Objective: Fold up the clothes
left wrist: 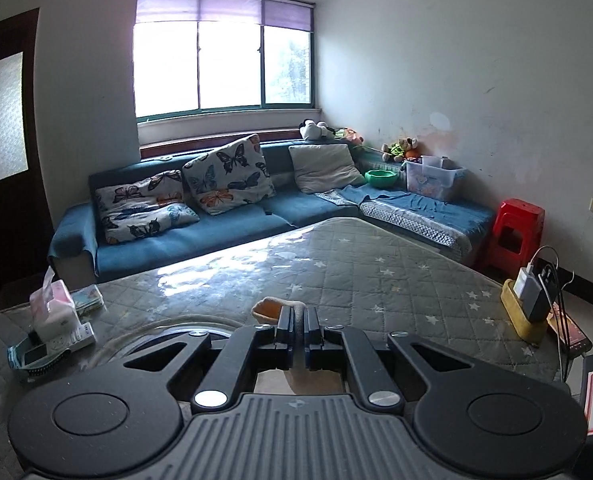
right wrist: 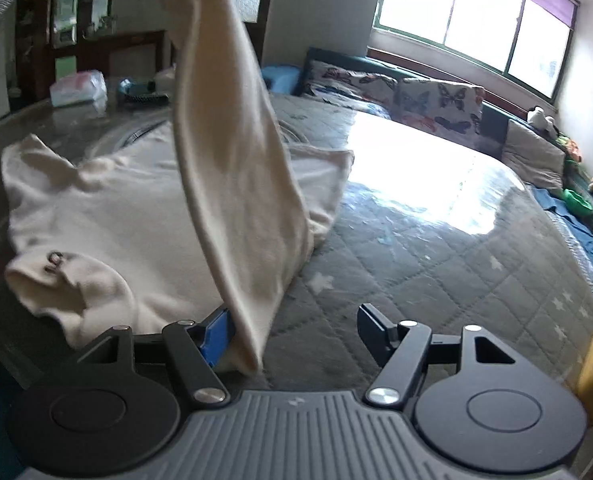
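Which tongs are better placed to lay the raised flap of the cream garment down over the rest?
Left. The left tongs are shut on the lifted flap of the cream knit garment, holding it up. The right tongs stand open, gripping nothing, low beside the hem.

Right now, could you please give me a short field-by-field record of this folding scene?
garment: cream top, mostly flat on the table
lifted part: one sleeve raised, hanging
left hand-held gripper: shut on cream fabric
right hand-held gripper: open, sleeve end by its blue-padded finger
surface: grey quilted star-print table cover
nearby: tissue pack, blue sofa
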### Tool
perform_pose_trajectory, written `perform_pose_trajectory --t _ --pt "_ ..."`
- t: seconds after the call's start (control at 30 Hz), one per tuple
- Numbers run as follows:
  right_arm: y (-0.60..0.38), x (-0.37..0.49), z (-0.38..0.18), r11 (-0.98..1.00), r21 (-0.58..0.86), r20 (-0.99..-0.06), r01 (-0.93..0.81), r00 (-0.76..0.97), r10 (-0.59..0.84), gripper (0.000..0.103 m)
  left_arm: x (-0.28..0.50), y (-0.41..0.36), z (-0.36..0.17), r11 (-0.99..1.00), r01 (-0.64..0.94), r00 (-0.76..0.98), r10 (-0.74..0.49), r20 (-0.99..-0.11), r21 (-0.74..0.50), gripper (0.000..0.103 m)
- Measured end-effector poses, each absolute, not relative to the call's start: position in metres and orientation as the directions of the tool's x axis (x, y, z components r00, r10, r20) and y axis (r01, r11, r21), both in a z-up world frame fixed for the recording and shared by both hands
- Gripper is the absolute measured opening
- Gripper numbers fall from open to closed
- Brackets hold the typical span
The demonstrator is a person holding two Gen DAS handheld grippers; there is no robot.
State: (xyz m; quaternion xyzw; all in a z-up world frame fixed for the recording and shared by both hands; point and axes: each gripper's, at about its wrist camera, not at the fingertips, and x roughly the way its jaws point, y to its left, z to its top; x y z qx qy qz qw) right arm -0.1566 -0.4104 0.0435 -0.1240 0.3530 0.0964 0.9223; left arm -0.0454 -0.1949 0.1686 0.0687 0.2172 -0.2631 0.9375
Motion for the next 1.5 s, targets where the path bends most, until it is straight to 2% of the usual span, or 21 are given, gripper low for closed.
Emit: perform_pose_trajectory --t 0.2,0.6,0.8,0.83,1.0,1.23,1.5 --pt "-0.419 -0.163 0.038 0.955 -0.203 -0.683 -0.218 0.730 0.021 0.073 -0.049 -0.167 0.146 0.873 0.488 0.763 -0.428 -0.484 -0.001 0.005" --pt "-0.427 -0.172 0.052 0.943 -0.180 -0.706 -0.279 0.704 0.073 0.072 -0.062 -0.116 0.056 0.917 0.397 0.680 -0.322 -0.659 -0.039 0.005" --pt "-0.424 -0.164 0.075 0.934 -0.126 -0.683 -0.335 0.712 0.163 0.057 -0.068 -0.103 0.035 0.922 0.386 0.657 -0.299 -0.692 -0.032 0.009" --pt "-0.421 -0.157 0.077 0.931 -0.115 -0.677 -0.345 0.713 0.181 0.051 -0.069 -0.100 0.034 0.924 0.381 0.655 -0.295 -0.696 -0.033 0.009" --pt "-0.406 -0.121 0.072 0.919 -0.059 -0.680 -0.390 0.690 0.249 0.034 -0.073 -0.090 0.038 0.934 0.356 0.671 -0.284 -0.684 -0.038 0.009" --pt "-0.389 -0.091 0.052 0.918 -0.037 -0.692 -0.395 0.673 0.262 0.030 -0.074 -0.096 0.048 0.917 0.393 0.690 -0.342 -0.638 -0.066 0.009" --pt "-0.381 -0.091 0.054 0.916 -0.062 -0.672 -0.396 0.695 0.255 0.030 -0.065 -0.105 0.025 0.905 0.418 0.641 -0.352 -0.682 -0.075 0.009"
